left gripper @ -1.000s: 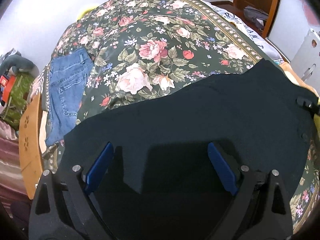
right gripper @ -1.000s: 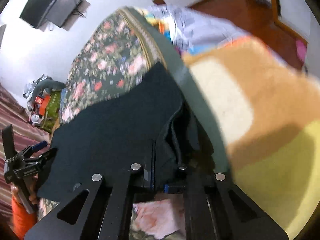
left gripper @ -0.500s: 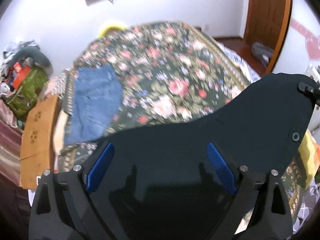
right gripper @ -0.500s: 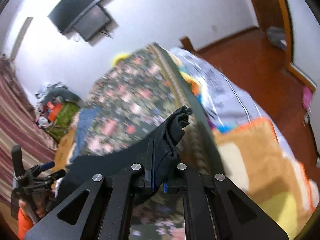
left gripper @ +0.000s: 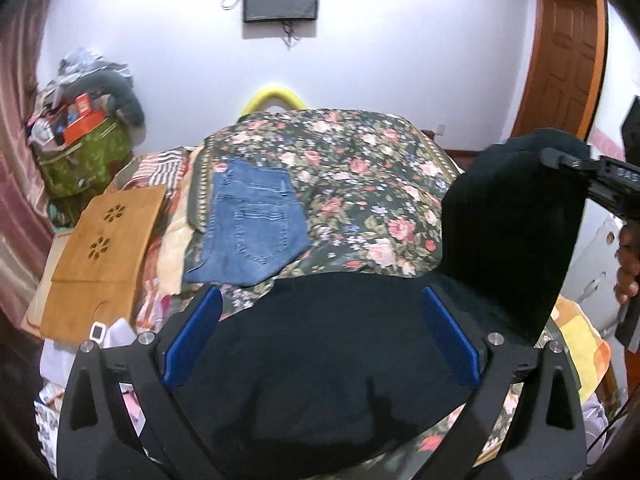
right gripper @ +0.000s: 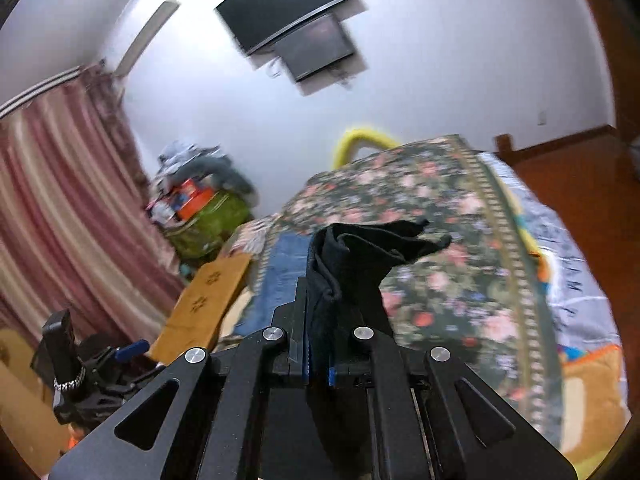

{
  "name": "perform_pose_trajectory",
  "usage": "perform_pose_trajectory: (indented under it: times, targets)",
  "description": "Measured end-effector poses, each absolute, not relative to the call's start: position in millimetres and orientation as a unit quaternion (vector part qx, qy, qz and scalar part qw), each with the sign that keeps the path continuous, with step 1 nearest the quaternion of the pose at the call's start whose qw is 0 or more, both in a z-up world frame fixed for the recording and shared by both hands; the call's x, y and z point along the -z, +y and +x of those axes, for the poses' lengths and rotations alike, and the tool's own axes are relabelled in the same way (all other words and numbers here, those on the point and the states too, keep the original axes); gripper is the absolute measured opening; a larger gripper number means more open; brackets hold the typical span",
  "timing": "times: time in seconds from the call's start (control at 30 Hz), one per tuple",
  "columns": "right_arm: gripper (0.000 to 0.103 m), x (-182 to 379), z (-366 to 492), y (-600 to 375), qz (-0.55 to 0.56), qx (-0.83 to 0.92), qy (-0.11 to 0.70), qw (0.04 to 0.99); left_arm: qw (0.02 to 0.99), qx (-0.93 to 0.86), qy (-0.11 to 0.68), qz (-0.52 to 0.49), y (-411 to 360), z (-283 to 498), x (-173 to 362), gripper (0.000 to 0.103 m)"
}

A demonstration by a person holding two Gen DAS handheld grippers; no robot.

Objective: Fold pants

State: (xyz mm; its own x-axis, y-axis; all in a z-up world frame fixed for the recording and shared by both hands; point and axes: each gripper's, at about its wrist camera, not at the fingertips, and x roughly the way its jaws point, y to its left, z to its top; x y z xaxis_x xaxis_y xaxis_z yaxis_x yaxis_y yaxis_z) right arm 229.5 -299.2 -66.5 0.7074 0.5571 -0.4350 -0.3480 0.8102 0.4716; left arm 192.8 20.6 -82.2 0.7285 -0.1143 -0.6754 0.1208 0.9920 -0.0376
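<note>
Between the wide-spread blue pads of the left gripper [left gripper: 320,340], black fabric pants [left gripper: 340,368] are seen draped in the left wrist view; its jaws have just been opening and no pad presses on the cloth. Farther off, folded blue denim jeans [left gripper: 250,228] lie on the dark floral bedspread [left gripper: 360,184], and the pants' right end is lifted by the right gripper [left gripper: 560,159]. From the right wrist view, the right gripper [right gripper: 318,360] is shown clamped on a bunched edge of the pants [right gripper: 352,264], held up above the bedspread [right gripper: 440,240].
</note>
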Motion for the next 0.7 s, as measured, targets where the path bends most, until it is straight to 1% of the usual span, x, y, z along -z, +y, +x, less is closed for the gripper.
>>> perform_pose_trajectory:
  times: [0.17,0.4,0.53,0.57,0.63,0.67,0.7]
  targets:
    - [0.005,93,247,-229,0.146,-0.299,0.337,0.881,0.93,0.034,0.367,-0.007,52,178,90,0.1]
    - [0.006,160,233,-144,0.09,-0.352,0.423,0.83,0.921,0.011,0.389,-0.031,83,166,109,0.1]
    - [0.01,185,216,-116,0.033,-0.358,0.448,0.819,0.917,0.003,0.397,-0.041,92,164,118,0.1]
    - [0.012,190,212,-110,0.021,-0.357,0.455,0.816,0.916,0.002,0.399,-0.043,93,165,118,0.1]
    - [0.02,196,207,-108,0.01,-0.364,0.467,0.806,0.915,0.003,0.4,-0.044,94,165,120,0.1]
    - [0.028,196,206,-109,0.01,-0.37,0.473,0.799,0.915,0.003,0.401,-0.044,94,165,121,0.1]
    - [0.038,194,204,-111,0.012,-0.377,0.477,0.794,0.915,0.005,0.401,-0.042,93,167,120,0.1]
